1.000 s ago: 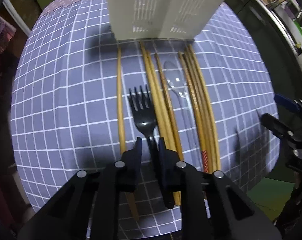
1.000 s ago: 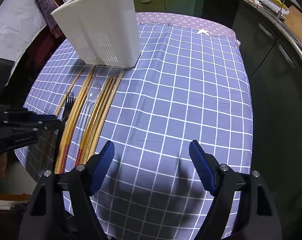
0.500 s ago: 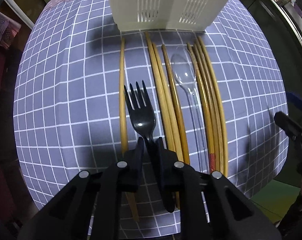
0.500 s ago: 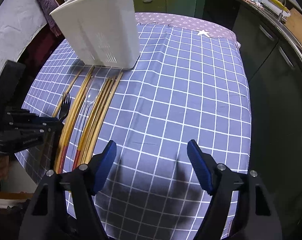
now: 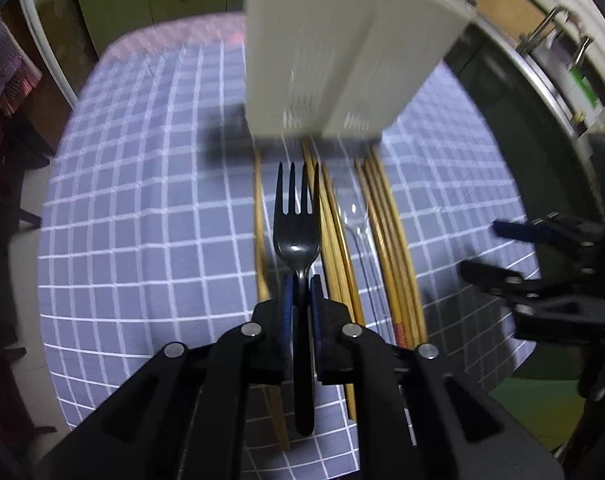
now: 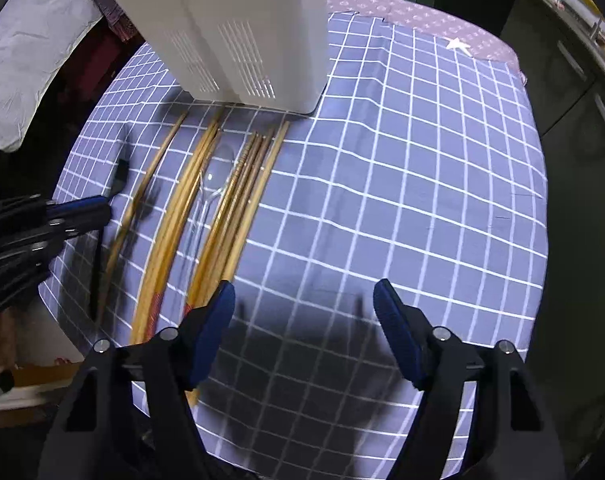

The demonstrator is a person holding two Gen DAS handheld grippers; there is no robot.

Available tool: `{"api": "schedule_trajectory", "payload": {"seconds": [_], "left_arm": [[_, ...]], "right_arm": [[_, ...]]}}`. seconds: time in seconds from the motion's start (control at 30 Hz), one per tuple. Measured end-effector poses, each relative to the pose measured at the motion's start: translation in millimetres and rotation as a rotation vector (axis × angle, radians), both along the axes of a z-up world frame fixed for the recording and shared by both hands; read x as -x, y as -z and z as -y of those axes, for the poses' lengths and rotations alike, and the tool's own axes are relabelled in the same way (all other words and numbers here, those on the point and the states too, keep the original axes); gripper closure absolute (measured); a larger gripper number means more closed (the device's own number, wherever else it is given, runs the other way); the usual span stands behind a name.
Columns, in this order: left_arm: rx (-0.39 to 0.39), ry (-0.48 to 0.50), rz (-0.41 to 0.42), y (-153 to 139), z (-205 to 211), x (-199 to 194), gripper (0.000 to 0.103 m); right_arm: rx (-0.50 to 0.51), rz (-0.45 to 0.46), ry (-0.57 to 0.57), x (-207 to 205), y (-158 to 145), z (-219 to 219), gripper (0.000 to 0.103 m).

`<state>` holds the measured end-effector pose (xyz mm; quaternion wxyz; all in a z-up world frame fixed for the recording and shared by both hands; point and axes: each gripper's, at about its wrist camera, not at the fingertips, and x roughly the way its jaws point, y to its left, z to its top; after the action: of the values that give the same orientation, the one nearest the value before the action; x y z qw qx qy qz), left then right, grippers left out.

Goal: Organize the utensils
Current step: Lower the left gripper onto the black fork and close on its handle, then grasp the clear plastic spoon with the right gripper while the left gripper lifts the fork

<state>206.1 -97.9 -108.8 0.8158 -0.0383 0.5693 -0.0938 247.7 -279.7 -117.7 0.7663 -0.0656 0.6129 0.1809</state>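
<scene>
The left tool [image 5: 301,294] clenches the black plastic fork [image 5: 297,236] by its neck, tines toward the far white utensil holder [image 5: 334,60]; the right tool [image 6: 304,304] gapes released.

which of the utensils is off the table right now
The black fork, clamped by its handle in the left gripper. The wooden chopsticks and the clear spoon lie flat on the checked cloth.

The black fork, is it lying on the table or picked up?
Picked up. The left gripper is shut on the black fork at its neck, tines pointing forward above the chopsticks.
</scene>
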Motion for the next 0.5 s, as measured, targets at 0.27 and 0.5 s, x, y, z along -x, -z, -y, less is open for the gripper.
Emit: {"api": "schedule_trajectory", "payload": {"seconds": [0.27,0.5], "left_arm": [[-0.008,-0.045,0.219,-52.7,-43.6,27.9,0.094],[-0.016,-0.029,0.268,-58.5,-49.4,34.4,0.094]], "right_arm": [[-0.048,-0.070,0.017,-9.8,4.5,-44.3,0.085],[-0.051,-0.112,0.038,-32.9,15.0,-82.0,0.090]]}}
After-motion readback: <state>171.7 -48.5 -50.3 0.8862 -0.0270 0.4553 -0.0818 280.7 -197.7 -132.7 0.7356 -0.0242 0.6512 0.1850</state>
